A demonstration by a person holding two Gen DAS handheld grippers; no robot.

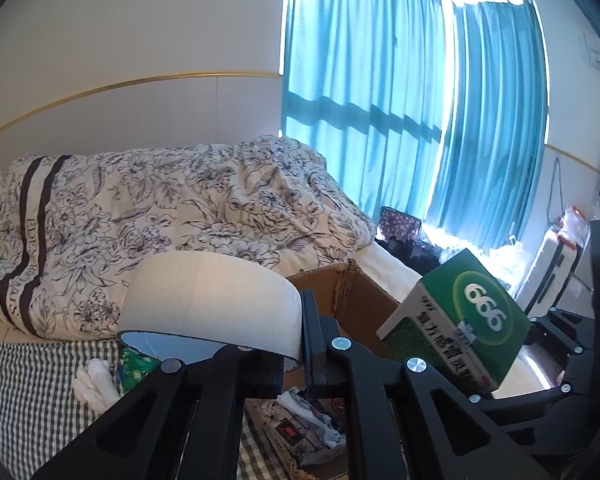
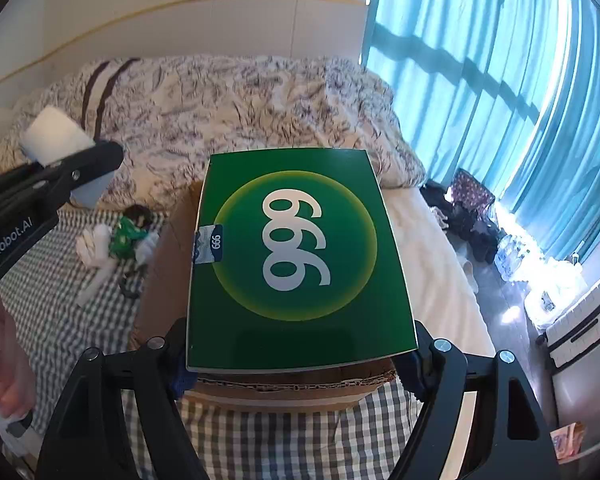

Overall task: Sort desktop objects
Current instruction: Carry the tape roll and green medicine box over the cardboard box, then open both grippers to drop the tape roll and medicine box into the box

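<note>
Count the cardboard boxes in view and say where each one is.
1. A brown cardboard box sits open on the checked cloth, right beneath the green carton held in the right gripper. Others may be hidden behind the grippers.

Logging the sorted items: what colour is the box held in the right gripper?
Green box, white "999" inside a yellow-green ring; clearest in the right wrist view.

A: Where does the cardboard box point(image 2: 284, 390) sit?
B: On the checked cloth point(image 2: 64, 320), before the quilt point(image 2: 228, 108) on the bed.
A: And the medicine box point(image 2: 296, 256)?
B: Above it. The tape roll point(image 1: 212, 304) hangs left; the doll point(image 2: 130, 232) lies on the cloth, left of the cardboard box.
</note>
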